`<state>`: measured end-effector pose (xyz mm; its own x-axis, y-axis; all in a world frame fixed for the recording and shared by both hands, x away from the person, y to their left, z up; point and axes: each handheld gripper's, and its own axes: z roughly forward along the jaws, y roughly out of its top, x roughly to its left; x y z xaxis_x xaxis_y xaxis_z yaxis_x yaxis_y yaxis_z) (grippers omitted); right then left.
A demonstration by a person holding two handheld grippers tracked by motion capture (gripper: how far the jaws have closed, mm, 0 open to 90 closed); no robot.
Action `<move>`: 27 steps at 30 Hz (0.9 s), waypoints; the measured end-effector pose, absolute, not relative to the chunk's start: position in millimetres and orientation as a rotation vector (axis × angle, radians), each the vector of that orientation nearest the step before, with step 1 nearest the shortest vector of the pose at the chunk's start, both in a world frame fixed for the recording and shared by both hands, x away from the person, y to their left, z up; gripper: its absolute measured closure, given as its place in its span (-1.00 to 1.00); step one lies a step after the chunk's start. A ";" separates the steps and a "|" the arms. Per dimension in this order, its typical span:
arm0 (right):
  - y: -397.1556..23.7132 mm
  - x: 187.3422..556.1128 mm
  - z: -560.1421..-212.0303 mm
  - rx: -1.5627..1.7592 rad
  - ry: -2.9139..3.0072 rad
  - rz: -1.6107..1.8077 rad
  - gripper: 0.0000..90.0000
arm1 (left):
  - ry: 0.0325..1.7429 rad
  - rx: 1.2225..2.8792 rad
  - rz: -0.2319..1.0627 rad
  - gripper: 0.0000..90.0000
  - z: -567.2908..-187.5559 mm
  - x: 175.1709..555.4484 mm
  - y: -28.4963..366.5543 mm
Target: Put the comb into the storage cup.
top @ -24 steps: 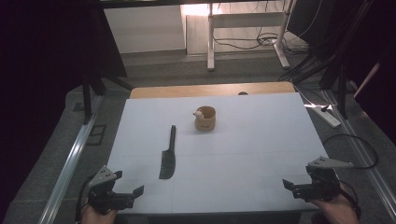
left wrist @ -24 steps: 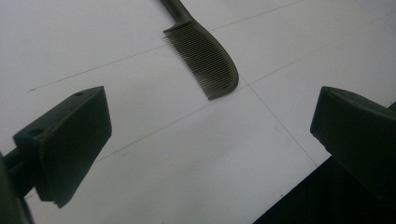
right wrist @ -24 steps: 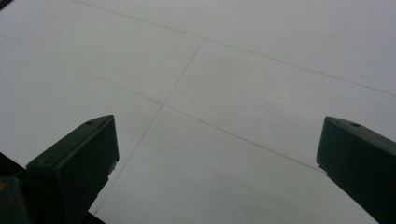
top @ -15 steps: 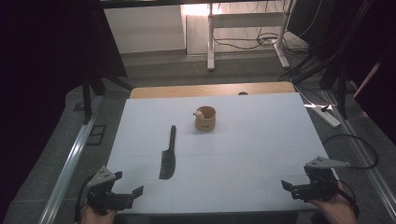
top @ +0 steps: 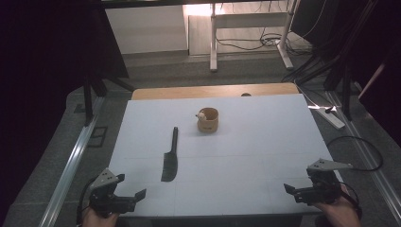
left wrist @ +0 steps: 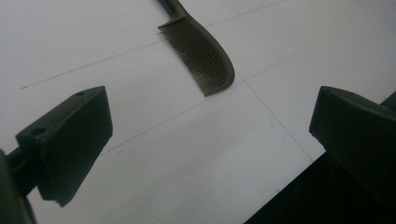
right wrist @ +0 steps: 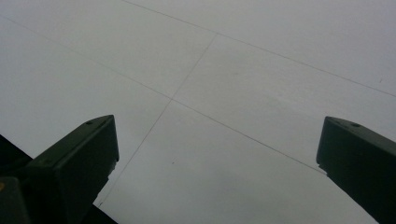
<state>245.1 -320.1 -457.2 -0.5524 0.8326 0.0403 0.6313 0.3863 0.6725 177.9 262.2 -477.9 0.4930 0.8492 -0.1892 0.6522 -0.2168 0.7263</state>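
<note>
A white-topped desk (top: 265, 156) is seen from the high view in a dim room, with a dark comb (top: 170, 158) lying left of centre, a small wooden cup (top: 208, 120) toward the far edge, the left gripper (top: 130, 198) at the near left corner and the right gripper (top: 295, 191) at the near right corner. In the left gripper view, the jaws are spread wide apart over the white surface and the comb's toothed end (left wrist: 201, 53) is seen beyond them. In the right gripper view, the jaws are likewise held wide apart, with bare white desk surface (right wrist: 224, 88) between them.

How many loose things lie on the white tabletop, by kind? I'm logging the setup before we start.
Black comb: 1
Small wooden cup, something pale at its rim: 1
Total: 2
</note>
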 end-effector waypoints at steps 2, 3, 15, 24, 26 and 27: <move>-320.3 245.4 -457.3 1.286 2.346 0.936 -1.00 | 1.243 1.952 0.317 -1.00 -477.7 177.8 262.6; -320.3 245.6 -457.4 1.289 2.346 0.935 -1.00 | 1.244 1.950 0.317 -1.00 -477.6 177.9 262.7; -320.6 245.6 -457.3 1.287 2.349 0.946 -1.00 | 1.211 1.933 0.322 -1.00 -471.7 182.0 260.3; -320.3 245.8 -457.5 1.279 2.352 0.945 -1.00 | 1.197 1.961 0.323 -1.00 -471.3 191.8 254.9; -320.0 245.7 -457.5 1.278 2.353 0.942 -1.00 | 1.194 1.972 0.327 -1.00 -471.1 194.1 253.1; -319.9 245.6 -457.5 1.276 2.354 0.941 -1.00 | 1.191 1.979 0.321 -1.00 -470.9 195.4 252.4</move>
<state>245.6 -319.9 -457.5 -0.5590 0.8280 0.0435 0.6298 0.3900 0.6717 195.4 252.4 -470.9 0.5269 0.8322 -0.1724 0.6329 -0.2489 0.7331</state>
